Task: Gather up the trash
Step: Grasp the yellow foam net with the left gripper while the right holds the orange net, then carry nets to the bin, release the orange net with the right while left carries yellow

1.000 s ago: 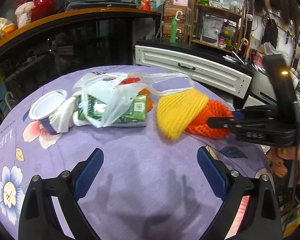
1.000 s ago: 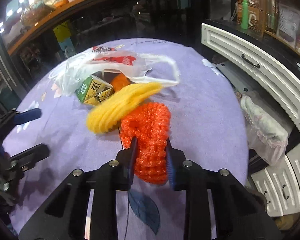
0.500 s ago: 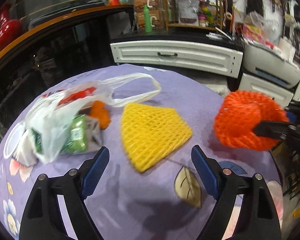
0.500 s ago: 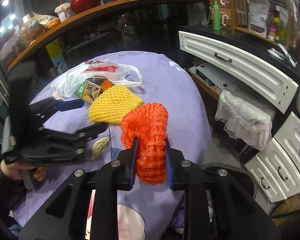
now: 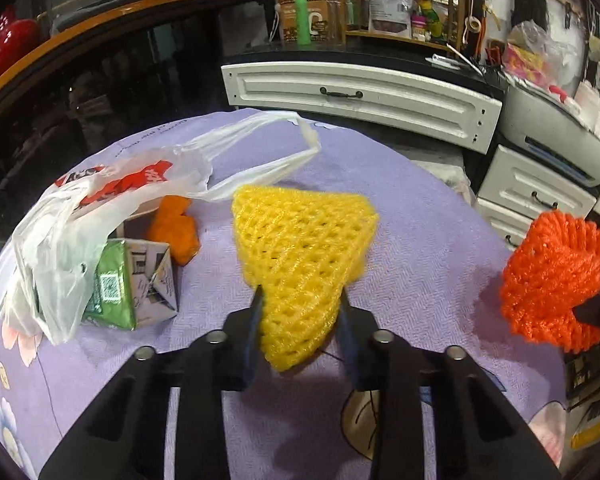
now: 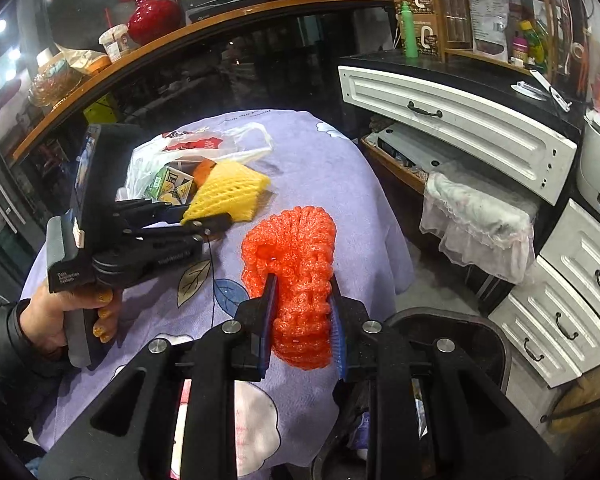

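Change from a second ago: the left gripper (image 5: 300, 320) was spread wide over bare cloth, the yellow foam net (image 5: 304, 272) lying loose ahead of it. Now the fingers (image 5: 254, 328) are closing, and the net's narrow end sits between them, both pads against its sides. The net's wide end points away from the gripper, toward the plastic bag (image 5: 100, 200); whether it is lifted clear of the table (image 5: 420, 260) cannot be told.

The right gripper (image 6: 302, 320) has swung away from the pile, out toward the table's edge near the white drawers (image 6: 460, 120). Its grip is unchanged: fingers clenched on the orange foam net (image 6: 296, 256), which stands up between them and bulges beyond their tips.

Left on the purple flowered cloth: the plastic bag with red print, a green carton (image 5: 128, 284) half under it, and a small orange scrap (image 5: 174, 232) just beside the carton. A hand (image 6: 60, 316) holds the left gripper's handle.
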Demonstrator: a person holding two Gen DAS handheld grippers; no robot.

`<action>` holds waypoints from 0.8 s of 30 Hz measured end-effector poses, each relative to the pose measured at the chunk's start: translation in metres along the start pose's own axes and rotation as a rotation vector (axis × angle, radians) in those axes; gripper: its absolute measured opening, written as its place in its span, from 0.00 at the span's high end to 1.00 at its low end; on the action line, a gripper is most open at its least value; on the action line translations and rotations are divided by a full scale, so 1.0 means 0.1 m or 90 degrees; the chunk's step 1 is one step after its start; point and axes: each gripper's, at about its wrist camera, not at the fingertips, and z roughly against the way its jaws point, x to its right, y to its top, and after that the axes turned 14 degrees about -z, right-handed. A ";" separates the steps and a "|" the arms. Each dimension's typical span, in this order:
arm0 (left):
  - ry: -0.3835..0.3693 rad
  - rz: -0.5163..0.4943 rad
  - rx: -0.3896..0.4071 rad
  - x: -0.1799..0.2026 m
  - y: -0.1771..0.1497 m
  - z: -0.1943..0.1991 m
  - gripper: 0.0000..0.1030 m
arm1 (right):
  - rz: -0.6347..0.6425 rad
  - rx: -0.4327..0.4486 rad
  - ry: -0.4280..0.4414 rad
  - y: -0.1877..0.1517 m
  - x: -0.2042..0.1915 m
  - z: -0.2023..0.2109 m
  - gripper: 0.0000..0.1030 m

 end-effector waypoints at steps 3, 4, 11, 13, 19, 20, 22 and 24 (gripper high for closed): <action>-0.004 0.010 0.009 0.00 -0.04 0.08 0.76 | -0.009 0.004 0.002 -0.04 0.01 0.04 0.76; -0.005 0.012 0.012 0.01 -0.04 0.11 0.76 | -0.012 0.005 0.003 -0.05 0.02 0.07 0.76; -0.013 0.025 0.057 0.14 -0.18 0.54 0.77 | -0.030 0.018 0.003 -0.23 0.06 0.23 0.76; -0.016 0.026 0.071 0.19 -0.23 0.69 0.77 | -0.036 0.023 0.002 -0.31 0.08 0.29 0.76; -0.029 0.045 0.106 0.40 -0.44 1.13 0.77 | -0.052 0.032 -0.004 -0.59 0.17 0.51 0.76; -0.031 0.047 0.110 0.44 -0.45 1.16 0.77 | -0.053 0.033 -0.006 -0.63 0.18 0.55 0.76; -0.036 0.051 0.118 0.53 -0.49 1.26 0.77 | -0.059 0.036 -0.011 -0.73 0.22 0.64 0.76; -0.036 0.052 0.128 0.63 -0.54 1.37 0.77 | -0.066 0.039 -0.012 -0.81 0.27 0.72 0.76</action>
